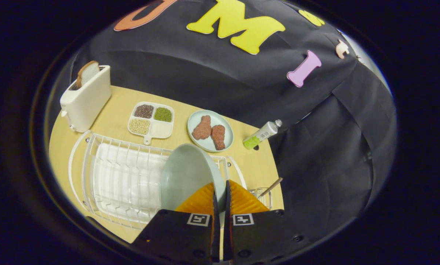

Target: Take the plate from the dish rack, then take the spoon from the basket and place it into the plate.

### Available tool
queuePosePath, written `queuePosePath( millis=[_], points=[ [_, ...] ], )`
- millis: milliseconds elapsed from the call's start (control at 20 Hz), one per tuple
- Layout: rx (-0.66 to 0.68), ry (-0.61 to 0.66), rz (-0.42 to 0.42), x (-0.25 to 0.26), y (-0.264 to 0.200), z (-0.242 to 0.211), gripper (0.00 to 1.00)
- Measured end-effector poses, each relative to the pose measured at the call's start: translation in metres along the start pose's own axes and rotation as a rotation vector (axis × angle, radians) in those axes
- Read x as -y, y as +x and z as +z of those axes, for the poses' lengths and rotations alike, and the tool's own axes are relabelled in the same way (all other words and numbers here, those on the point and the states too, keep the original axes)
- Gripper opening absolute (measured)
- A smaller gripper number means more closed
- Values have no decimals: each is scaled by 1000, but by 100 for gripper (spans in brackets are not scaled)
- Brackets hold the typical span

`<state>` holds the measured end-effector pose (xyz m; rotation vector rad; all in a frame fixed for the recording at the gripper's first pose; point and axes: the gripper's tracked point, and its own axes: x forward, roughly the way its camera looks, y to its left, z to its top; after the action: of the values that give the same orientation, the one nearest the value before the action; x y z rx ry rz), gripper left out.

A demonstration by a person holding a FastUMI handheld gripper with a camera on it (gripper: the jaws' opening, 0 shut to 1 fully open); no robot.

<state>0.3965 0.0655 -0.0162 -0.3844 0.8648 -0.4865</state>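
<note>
I had the gripper pinching the rim of the pale plate, tilted over the dish rack's right end.

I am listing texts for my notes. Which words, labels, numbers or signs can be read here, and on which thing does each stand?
On the bottle: a printed label, too small to read.
On the tongs, shut on the plate rim: two square code markers, no words.
</note>
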Motion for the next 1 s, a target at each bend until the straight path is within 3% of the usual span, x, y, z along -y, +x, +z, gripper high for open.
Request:
queuePosePath(
  millis=[150,250,600,1000],
  points=[
    [43,60,-39,31,-4,0,9],
    [54,96,-12,46,-9,-7,9],
    [74,179,242,74,-37,-65,9],
    [122,224,511,64,-29,-181,9]
  ],
)
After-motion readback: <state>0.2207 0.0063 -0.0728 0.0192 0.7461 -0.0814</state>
